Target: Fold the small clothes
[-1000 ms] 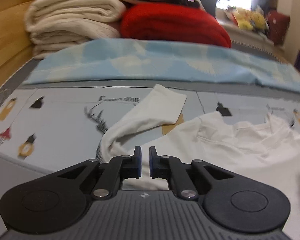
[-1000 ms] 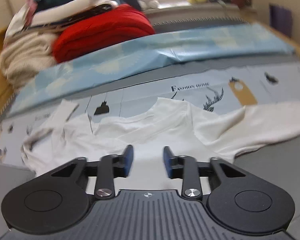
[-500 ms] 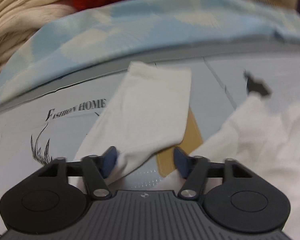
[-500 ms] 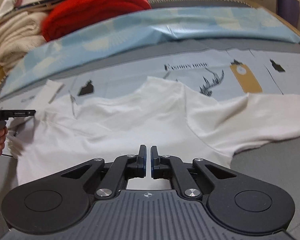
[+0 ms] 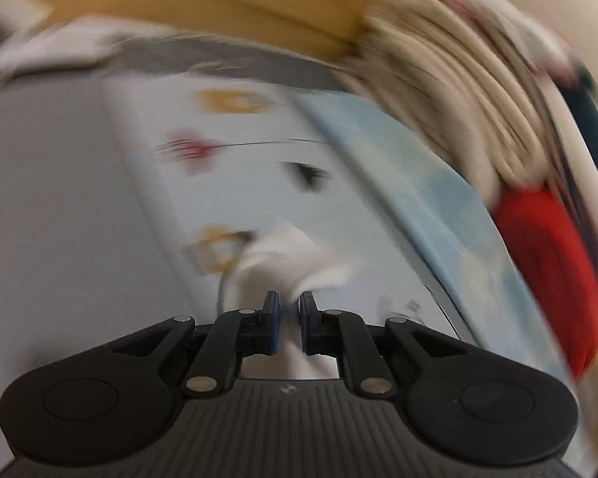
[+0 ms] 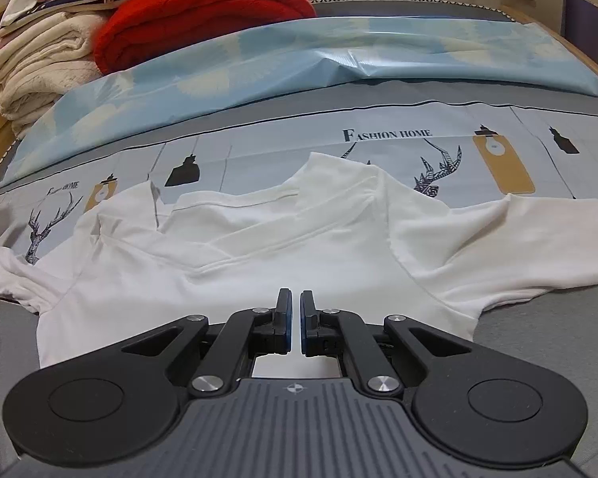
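White sleeve [image 5: 287, 255] is bunched between the closing left gripper [image 5: 290, 320], trailing toward 12 o'clock. Right gripper [image 6: 295, 318] is closed over the shirt [image 6: 259, 247] body, grip unclear.

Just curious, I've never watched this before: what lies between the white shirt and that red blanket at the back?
In the right wrist view, printed bedsheet, then a folded light blue cloth, separate the white shirt from the red blanket.
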Tool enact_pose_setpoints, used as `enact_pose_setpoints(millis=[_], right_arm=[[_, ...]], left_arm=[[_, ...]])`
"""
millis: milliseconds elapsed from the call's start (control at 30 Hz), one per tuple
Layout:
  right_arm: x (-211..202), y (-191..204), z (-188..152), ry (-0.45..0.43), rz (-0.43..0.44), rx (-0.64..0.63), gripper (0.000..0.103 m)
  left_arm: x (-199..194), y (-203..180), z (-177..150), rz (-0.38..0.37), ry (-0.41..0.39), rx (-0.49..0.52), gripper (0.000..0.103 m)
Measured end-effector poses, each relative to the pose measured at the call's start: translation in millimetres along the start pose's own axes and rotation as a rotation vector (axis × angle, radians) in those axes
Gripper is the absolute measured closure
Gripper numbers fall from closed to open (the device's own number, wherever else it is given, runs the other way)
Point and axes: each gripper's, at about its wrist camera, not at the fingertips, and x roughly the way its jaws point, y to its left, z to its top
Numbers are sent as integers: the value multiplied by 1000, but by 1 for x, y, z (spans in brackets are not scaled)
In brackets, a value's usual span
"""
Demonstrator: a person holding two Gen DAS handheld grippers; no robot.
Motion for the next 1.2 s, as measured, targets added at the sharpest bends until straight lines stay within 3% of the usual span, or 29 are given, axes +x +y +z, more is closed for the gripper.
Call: enact_pose_setpoints(millis=[133,233,367,567,700,833,933,967,1000,1100,1133,1167,1200], right_arm=[[0,5,2,-3,-3,0,99],[0,7,2,-2,-8,1,99],[-2,15,1,-3,-2,-19,99],[-1,27,-3,5,-9,-50,99],[3,32,-4,19,-22,-59,99],[5,40,-5,28,-22,-88,99],[7,45,-5,34,-22,-108,99],[8,46,-6,36,-22,-114,99],[9,48,-6,38,-23,-120,99],[11,50,-7,42,-27,-128,99],[11,50,-8,43,-29,-128,99],[11,50,-7,42,-28,-128,99],[11,51,-7,41,-27,-129,99]], left_arm=[[-19,77,-5,91,17,-211,92],[-7,111,3,55,90,-309,92],[3,115,16,-28,80,-240,80],[39,100,18,-130,95,-202,80],[67,96,16,-129,70,-206,70],[86,89,17,-161,34,-168,70],[97,80,21,-156,24,-134,78],[98,77,23,-149,32,-124,98],[96,76,26,-147,33,-122,97],[53,69,42,-98,-153,-118,97],[40,69,48,-100,-168,-124,96],[28,73,53,-52,-193,-168,88],[20,77,55,8,-193,-201,71]])
